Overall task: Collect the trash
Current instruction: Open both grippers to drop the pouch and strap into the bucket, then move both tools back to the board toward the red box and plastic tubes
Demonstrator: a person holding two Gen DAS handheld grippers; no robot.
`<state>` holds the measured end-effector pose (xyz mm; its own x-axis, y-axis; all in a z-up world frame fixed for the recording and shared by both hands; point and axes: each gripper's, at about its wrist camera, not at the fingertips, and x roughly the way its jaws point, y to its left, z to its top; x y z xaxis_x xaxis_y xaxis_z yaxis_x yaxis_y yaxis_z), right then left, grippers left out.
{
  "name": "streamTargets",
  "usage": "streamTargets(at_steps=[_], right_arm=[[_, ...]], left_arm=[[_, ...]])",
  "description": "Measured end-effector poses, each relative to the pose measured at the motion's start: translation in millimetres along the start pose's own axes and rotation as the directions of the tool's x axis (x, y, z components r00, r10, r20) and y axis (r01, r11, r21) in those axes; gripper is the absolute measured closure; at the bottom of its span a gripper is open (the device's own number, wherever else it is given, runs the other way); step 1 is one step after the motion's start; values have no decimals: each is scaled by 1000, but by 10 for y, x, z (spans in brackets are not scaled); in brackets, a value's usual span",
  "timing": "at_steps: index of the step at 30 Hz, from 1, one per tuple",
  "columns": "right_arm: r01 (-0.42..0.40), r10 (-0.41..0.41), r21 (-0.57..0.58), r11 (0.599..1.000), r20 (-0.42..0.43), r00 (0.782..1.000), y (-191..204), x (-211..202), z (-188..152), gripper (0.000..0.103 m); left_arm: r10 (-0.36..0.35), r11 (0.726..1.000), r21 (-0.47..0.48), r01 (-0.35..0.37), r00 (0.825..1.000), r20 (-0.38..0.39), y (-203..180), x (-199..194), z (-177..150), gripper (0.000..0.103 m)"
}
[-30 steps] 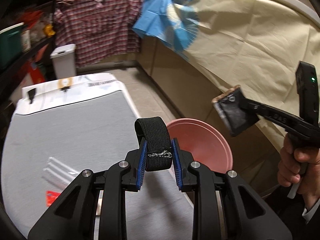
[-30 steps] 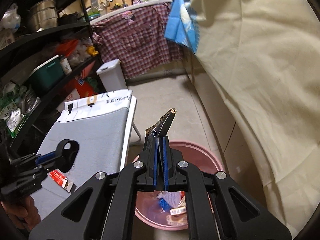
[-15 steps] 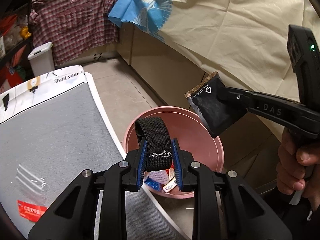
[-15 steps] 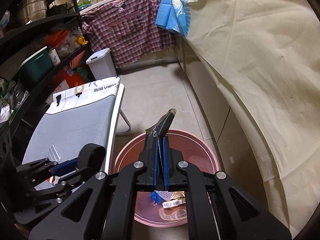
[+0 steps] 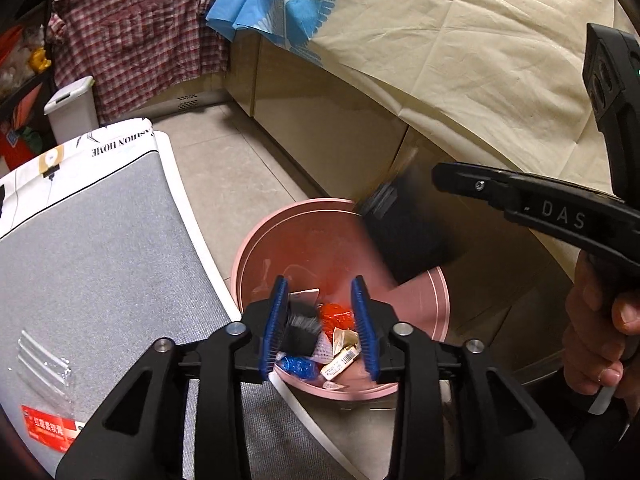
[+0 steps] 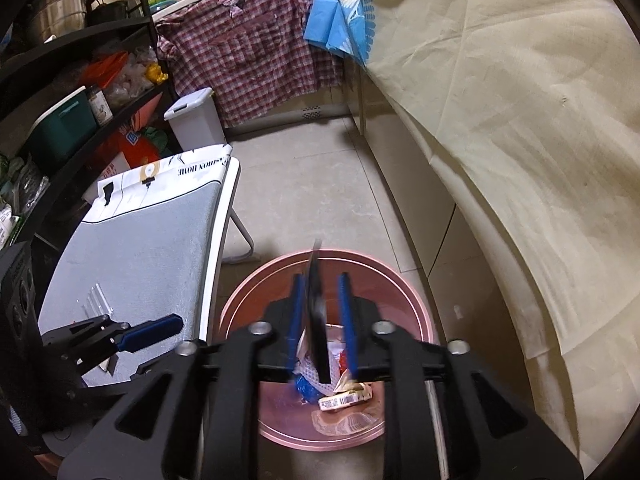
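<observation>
A pink bin (image 5: 424, 312) stands on the floor with several wrappers inside. My left gripper (image 5: 320, 282) hangs over it, its jaws opening. A black elastic band (image 5: 300, 328) is blurred between the blue pads, loose and dropping toward the bin. In the right wrist view my right gripper (image 6: 320, 278) is also over the pink bin (image 6: 400, 280) with its jaws opening. A black wrapper (image 6: 318, 312) stands edge-on between those pads, blurred and free of them. The same wrapper (image 5: 408, 236) shows below the right gripper's finger (image 5: 500, 192).
A grey-topped table (image 5: 100, 260) sits left of the bin, with a clear plastic strip (image 5: 44, 360) and a red packet (image 5: 44, 428) on it. A white lidded bin (image 6: 196, 120) and dark shelves (image 6: 80, 92) stand behind. A cream cloth (image 6: 520, 140) covers the counter at right.
Both grippers have opened. The elastic band slipped down out of the left pads and the black wrapper slid from the right pads; both are falling. The left gripper came over the bin.
</observation>
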<state>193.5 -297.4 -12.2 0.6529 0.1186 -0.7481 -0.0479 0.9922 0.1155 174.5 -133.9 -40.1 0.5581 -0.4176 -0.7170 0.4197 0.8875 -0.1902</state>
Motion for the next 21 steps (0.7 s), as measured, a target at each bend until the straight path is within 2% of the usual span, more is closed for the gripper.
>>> streamTargets(at_steps=[1, 9, 14, 21], right_arm=[[2, -2, -1, 1000, 4, 1000, 2, -8, -1, 71], [-4, 4, -18, 1000, 30, 1000, 48, -69, -20, 71], [-36, 40, -61, 997, 65, 997, 219, -144, -35, 71], [-109, 122, -134, 985, 92, 988, 614, -200, -93, 71]], left_arm=[[-1, 1000, -1, 1, 1000, 1, 4, -7, -1, 69], [12, 1000, -23, -11, 1000, 25, 119, -151, -18, 69], [32, 998, -49, -29, 998, 53, 288, -347, -58, 69], [124, 985, -131, -113, 989, 81, 745, -697, -154, 69]])
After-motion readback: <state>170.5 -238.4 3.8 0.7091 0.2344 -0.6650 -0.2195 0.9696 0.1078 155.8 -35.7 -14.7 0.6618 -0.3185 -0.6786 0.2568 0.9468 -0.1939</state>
